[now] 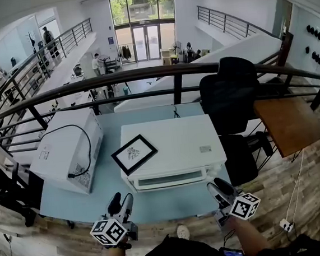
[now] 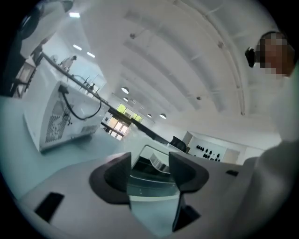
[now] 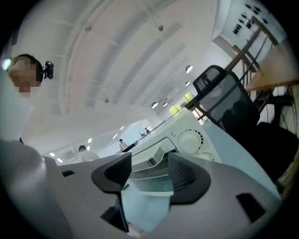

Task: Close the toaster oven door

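Observation:
A white toaster oven [image 1: 173,143] stands on the light blue table [image 1: 106,186], with its front toward me. Its glass door [image 1: 170,179] hangs open, lowered out flat, and the rack inside shows in both gripper views. My left gripper [image 1: 121,200] is open in front of the door's left end, and the door's glass [image 2: 152,184] shows in the gap between its jaws [image 2: 149,163]. My right gripper [image 1: 218,186] is open before the right end, near the oven's dial [image 3: 189,139]. The door's panel [image 3: 149,179] shows between this gripper's jaws [image 3: 149,165]. Neither pair of pads presses on it.
A framed picture [image 1: 134,153] lies on the oven's top. A white box-like appliance [image 1: 66,150] with a black cord stands at the table's left. A black office chair [image 1: 230,95] and a wooden table [image 1: 289,123] are to the right. A dark railing [image 1: 143,75] runs behind.

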A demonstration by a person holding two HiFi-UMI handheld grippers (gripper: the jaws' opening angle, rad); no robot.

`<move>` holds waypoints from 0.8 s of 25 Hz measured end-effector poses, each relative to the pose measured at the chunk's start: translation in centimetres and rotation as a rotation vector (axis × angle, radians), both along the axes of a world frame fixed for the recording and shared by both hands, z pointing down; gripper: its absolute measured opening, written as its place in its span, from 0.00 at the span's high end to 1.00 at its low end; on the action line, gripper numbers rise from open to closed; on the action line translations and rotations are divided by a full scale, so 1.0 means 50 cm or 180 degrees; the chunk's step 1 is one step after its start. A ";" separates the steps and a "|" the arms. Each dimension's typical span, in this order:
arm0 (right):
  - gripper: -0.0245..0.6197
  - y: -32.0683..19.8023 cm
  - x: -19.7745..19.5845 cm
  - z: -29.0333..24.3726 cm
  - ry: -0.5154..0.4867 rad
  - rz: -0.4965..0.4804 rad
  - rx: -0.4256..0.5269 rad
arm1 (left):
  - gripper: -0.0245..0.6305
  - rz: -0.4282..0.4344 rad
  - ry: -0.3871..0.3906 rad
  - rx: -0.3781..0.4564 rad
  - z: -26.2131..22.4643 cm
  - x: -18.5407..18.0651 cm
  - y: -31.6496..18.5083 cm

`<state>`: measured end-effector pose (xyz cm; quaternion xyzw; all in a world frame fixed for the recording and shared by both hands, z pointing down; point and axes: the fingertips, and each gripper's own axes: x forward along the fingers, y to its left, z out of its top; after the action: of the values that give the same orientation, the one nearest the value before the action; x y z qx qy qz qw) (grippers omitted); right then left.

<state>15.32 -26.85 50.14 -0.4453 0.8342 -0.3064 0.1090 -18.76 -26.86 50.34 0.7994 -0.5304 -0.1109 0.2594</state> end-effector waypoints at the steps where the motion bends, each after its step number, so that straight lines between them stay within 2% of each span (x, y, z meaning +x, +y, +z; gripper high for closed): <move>1: 0.59 0.006 0.003 -0.013 0.0108 0.0056 0.0099 | 0.57 0.0000 -0.0155 0.0079 -0.011 -0.005 0.003; 6: 0.67 0.029 -0.020 -0.087 0.0638 0.0157 0.0617 | 0.58 0.0044 -0.0706 0.0412 -0.069 -0.002 0.019; 9: 0.71 0.044 -0.039 -0.120 0.0891 0.0164 0.0874 | 0.62 0.0070 -0.0934 0.0546 -0.089 0.010 0.033; 12: 0.77 0.051 -0.050 -0.143 0.1013 0.0182 0.1041 | 0.66 0.0058 -0.1105 0.0669 -0.105 0.019 0.043; 15: 0.83 0.049 -0.051 -0.157 0.1025 0.0244 0.1134 | 0.74 0.0001 -0.1191 0.0760 -0.119 0.022 0.055; 20: 0.95 0.046 -0.046 -0.173 0.1032 0.0341 0.1256 | 0.89 -0.0139 -0.1057 0.0810 -0.130 0.014 0.058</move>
<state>13.04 -24.54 41.48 -0.5022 0.8597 -0.0562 0.0748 -18.06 -23.97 43.82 0.8213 -0.5649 -0.0494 0.0629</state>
